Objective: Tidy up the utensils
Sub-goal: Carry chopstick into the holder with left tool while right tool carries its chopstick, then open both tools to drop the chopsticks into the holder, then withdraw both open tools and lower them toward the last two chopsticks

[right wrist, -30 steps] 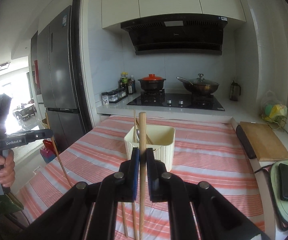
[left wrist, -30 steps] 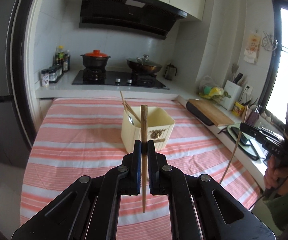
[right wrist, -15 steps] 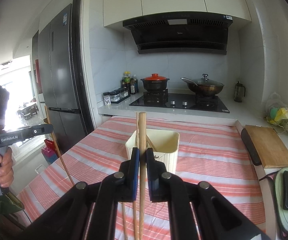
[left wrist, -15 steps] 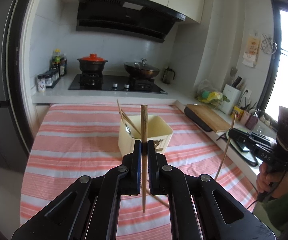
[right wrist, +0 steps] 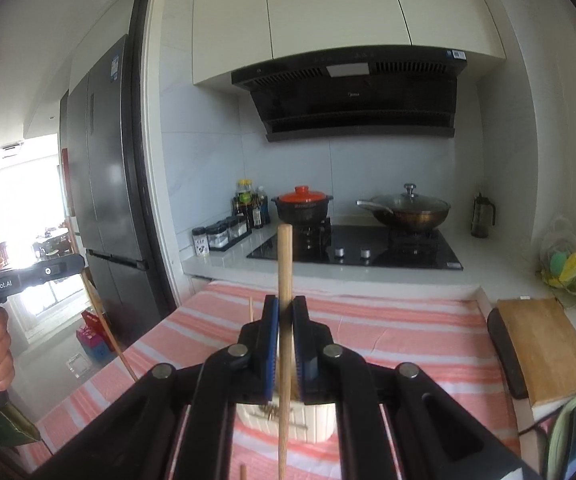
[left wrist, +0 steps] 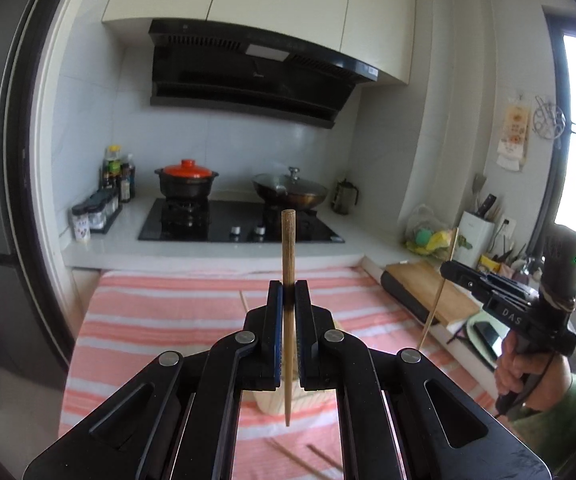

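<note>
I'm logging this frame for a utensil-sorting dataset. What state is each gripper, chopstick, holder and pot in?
Left gripper: shut on dark wooden chopstick, held upright.
Right gripper: shut on light wooden chopstick, held upright.
Cream plastic utensil holder: standing on the striped tablecloth, mostly hidden behind the grippers.
Black pot with orange lid: covered, on the stove.
Wok with glass lid: covered.

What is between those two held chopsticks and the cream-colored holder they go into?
Nothing visible. Each gripper, left and right, grips its chopstick upright above the holder, which sits mostly hidden behind the fingers.
</note>
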Tool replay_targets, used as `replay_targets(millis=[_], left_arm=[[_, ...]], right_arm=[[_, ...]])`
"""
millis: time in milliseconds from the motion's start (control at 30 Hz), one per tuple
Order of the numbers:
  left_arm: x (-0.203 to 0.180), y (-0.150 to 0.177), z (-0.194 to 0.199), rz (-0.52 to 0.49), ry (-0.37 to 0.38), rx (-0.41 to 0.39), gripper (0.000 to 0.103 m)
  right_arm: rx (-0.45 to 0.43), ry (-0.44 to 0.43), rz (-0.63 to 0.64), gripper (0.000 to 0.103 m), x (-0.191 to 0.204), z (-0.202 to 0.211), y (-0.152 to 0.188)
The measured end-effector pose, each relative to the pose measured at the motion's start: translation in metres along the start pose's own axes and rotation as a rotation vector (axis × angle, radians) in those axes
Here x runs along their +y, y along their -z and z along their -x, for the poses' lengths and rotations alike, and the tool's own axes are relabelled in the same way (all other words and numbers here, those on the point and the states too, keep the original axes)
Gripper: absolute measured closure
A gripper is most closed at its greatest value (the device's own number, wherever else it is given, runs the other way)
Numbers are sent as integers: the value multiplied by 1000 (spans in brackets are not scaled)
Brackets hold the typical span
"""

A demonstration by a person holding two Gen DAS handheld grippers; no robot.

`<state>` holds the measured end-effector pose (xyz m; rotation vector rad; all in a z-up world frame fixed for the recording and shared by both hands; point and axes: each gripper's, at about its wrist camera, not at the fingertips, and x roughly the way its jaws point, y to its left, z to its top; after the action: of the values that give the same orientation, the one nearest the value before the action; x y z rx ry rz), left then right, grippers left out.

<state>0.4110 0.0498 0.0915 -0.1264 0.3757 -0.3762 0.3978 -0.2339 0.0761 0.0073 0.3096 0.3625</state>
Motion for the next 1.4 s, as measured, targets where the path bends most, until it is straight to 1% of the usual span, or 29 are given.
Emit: replay_targets(millis=[100,167,233,300,400,567,733,800,833,867,900,933,1000,1033,1067,1100,1167,1233,1300,1400], left_arm=[[-4,-25,-27,-3,-17,-58,99],[-7,-33,-50,-7,-22,-69,99],[-8,-35,-74,1,-22,-53,99],[-6,-30,-99,15,-11,-10,99],[-3,-14,-134,34,-3,74,99],[2,20,-182,53,-13,205,99],[11,54,-228,80,-39,361,99],[12,68,-242,79,-70,434,97],[13,74,-245,79,-89,466,95],[14,79,-245,81,-108,493,86],[16,81,-240,88,-124,504,75],[19,81,-230,95,-129,496,70],[21,81,-201,85,-123,462,45],[21,82,-184,62,-122,447,39],[21,85,-165,34,-125,434,29],[22,90,-146,5,-127,425,21],[27,107,-112,-46,-136,429,14],[35,136,-83,-48,-159,465,14],[42,173,-57,6,-164,509,14],[38,231,-26,101,-162,551,14]], right_arm=[[-76,6,11,96,-4,-22,-25],[-107,16,16,96,-7,-40,-35],[-125,23,23,96,-10,-58,-39],[-118,24,28,96,-14,-77,-36],[-54,26,42,96,-18,-109,-24],[90,23,59,96,-26,-155,12],[250,15,36,96,-32,-191,49],[306,32,38,95,-31,-201,61],[330,37,33,90,-31,-204,66],[351,43,25,83,-31,-205,69],[358,53,10,64,-32,-203,70],[346,58,-8,56,-33,-195,68],[317,58,-30,55,-37,-174,62],[307,52,-35,55,-38,-161,59],[298,47,-34,55,-39,-145,57],[297,52,-25,55,-40,-128,56],[307,67,-4,53,-41,-91,64],[326,80,1,52,-43,-55,83],[353,99,-10,52,-44,-20,113],[373,146,-39,52,-40,27,171]])
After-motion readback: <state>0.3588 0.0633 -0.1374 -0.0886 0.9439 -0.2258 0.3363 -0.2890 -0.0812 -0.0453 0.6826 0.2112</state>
